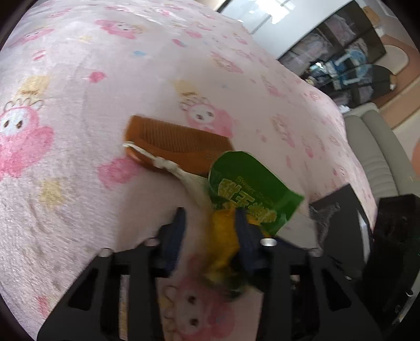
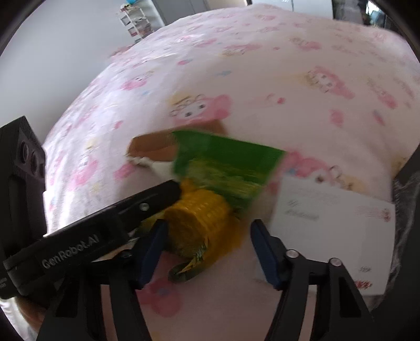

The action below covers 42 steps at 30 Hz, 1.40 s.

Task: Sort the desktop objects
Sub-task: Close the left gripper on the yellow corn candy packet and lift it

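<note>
A green and yellow sweet-corn packet [image 1: 249, 199] lies on the pink cartoon blanket [image 1: 78, 105]. My left gripper [image 1: 210, 223] is open, its right finger [image 1: 245, 236] lying over the packet's yellow part. The packet also shows in the right wrist view [image 2: 210, 188]. My right gripper [image 2: 207, 246] is open, its blue pads on either side of the packet's yellow end, with the left gripper's black finger [image 2: 147, 202] reaching in from the left. A brown wooden comb [image 1: 170, 141] with a white tassel [image 1: 168, 165] lies just beyond the packet; it also shows in the right wrist view [image 2: 152, 147].
A white card or envelope [image 2: 333, 220] lies right of the packet. A black box [image 1: 338, 225] sits at the right in the left wrist view. A grey padded edge [image 1: 378, 157] and dark shelves [image 1: 341, 52] lie beyond the blanket. A white rack [image 2: 136, 23] stands far off.
</note>
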Tool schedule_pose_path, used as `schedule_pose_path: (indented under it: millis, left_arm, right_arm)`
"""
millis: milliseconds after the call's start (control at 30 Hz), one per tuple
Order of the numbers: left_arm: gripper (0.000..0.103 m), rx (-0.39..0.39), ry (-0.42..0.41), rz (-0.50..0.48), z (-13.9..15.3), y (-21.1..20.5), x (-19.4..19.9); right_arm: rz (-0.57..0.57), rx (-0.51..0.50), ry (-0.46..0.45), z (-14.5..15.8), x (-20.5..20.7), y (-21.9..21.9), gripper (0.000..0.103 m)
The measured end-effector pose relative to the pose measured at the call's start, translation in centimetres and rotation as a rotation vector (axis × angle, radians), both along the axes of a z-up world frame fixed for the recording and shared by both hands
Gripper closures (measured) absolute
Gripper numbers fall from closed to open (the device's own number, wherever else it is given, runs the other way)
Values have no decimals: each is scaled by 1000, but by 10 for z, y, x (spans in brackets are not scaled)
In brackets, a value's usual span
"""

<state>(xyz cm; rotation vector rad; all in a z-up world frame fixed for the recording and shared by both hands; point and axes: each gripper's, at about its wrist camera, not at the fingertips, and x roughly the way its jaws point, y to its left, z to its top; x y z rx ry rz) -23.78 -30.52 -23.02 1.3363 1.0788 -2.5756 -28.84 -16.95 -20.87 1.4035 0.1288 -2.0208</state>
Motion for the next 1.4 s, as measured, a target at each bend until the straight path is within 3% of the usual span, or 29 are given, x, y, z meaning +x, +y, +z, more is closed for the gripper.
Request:
schedule_pose_path:
  millis: [167, 400, 533, 633, 733, 933, 1067, 1233, 1400]
  left_arm:
    - [80, -42, -1, -55, 19, 19, 9]
    - [78, -20, -2, -171, 42, 49, 54]
    - [77, -32, 3, -209, 41, 58, 69]
    - [75, -10, -8, -184, 37, 49, 69]
    - [63, 38, -6, -156, 26, 36, 69]
    - [61, 154, -25, -97, -4, 21, 67]
    - [49, 158, 14, -52, -2, 13, 66]
    - [48, 193, 5, -29, -16, 6, 55]
    - [48, 180, 4, -38, -17, 10, 51]
  right_arm:
    - [14, -16, 12, 11, 13, 7, 51]
    - [7, -32, -26, 33, 62, 39, 51]
    - [-17, -25, -35, 36, 86, 55, 51]
    - [-46, -69, -77, 38, 90, 64, 51]
    - [-76, -68, -59, 44, 88, 71, 51]
    - [-100, -33, -63, 33, 70, 62, 51]
    - [-127, -29, -74, 21, 55, 52, 50]
    - [-194, -75, -72, 19, 38, 58, 50]
    - [-214, -99, -61, 14, 18, 53, 49]
